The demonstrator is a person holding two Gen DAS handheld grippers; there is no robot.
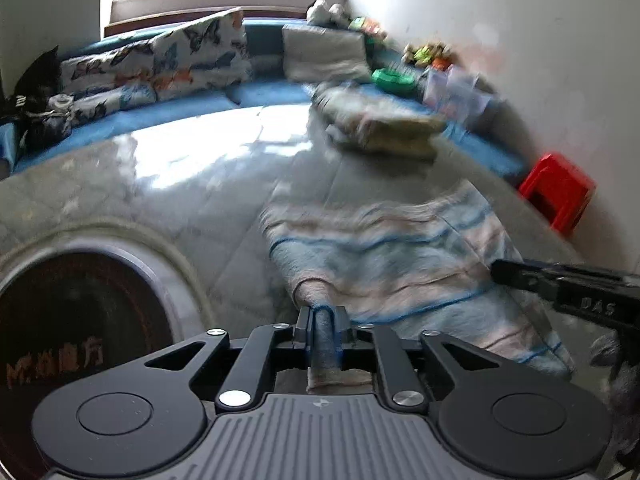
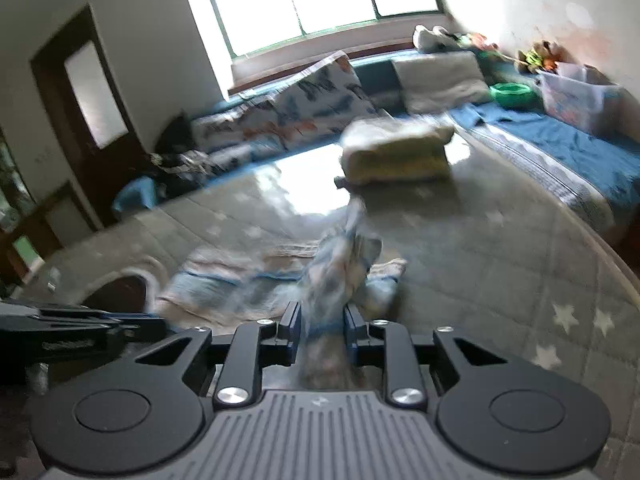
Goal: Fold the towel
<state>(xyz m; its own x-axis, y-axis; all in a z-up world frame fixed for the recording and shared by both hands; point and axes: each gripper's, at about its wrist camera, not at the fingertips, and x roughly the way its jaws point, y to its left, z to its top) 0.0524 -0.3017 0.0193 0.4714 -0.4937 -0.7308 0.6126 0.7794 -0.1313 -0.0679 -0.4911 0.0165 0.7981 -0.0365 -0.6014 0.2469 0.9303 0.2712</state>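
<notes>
Both clamped on striped towel (image 1: 380, 248) edges: left gripper (image 1: 323, 330) on a rolled corner, right gripper (image 2: 321, 334) on bunched cloth. Spread ahead across grey mat (image 1: 200, 184), long axis running gripper to gripper. Folded pile (image 1: 384, 128) well beyond the towel.

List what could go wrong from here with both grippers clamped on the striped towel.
1. The left gripper pinches only a narrow rolled edge of the striped towel; it might slip out during a lift.
2. The right gripper holds a bunched wad, so the fold may come out crooked or lumpy.
3. The folded stack lies just beyond the towel on the grey star mat; a swung corner might drag across it.
</notes>
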